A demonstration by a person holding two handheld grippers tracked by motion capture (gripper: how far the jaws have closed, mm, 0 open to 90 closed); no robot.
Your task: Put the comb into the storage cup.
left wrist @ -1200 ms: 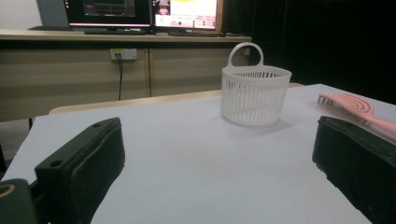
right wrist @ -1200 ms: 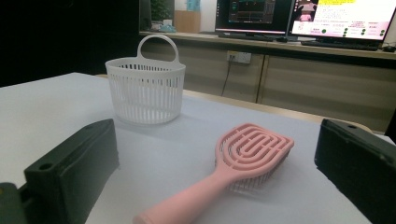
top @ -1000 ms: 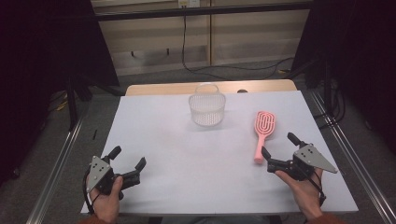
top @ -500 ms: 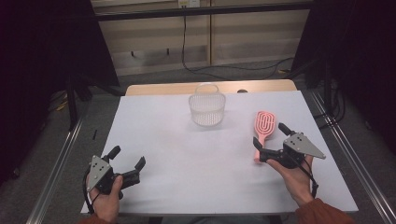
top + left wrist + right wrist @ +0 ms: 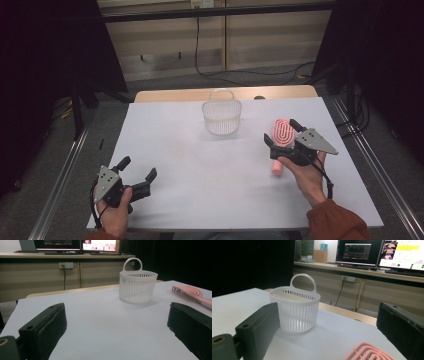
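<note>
From the high view, the pink hairbrush lies flat on the white surface at the right, its slotted oval head toward the far edge and its handle pointing toward the near edge. The right claw hovers spread over the head, one jaw on each side of it, pinching nothing. The white basket stands upright near the far middle, apart from the brush. The left claw sits at the near left, spread and empty, well away from both.

In the left gripper view, the two black jaws stand wide apart with bare surface between them. The basket rises beyond, slatted wall and loop handle upright, and the brush lies at the far right with its bristles facing down.

In the right gripper view, the jaws are again spread, and the ribbed pink head shows low between them, with the basket just past it.

The brush looks like light, moulded plastic: stiff enough not to bend in a grip, yet smooth and likely a little slippery. The vented head is wide and open, so jaws could slide off its rounded rim. The narrow neck where head meets handle seems the better hold, since it fits between the jaws and keeps the brush from swinging. The basket looks light too and could tip if knocked.
</note>
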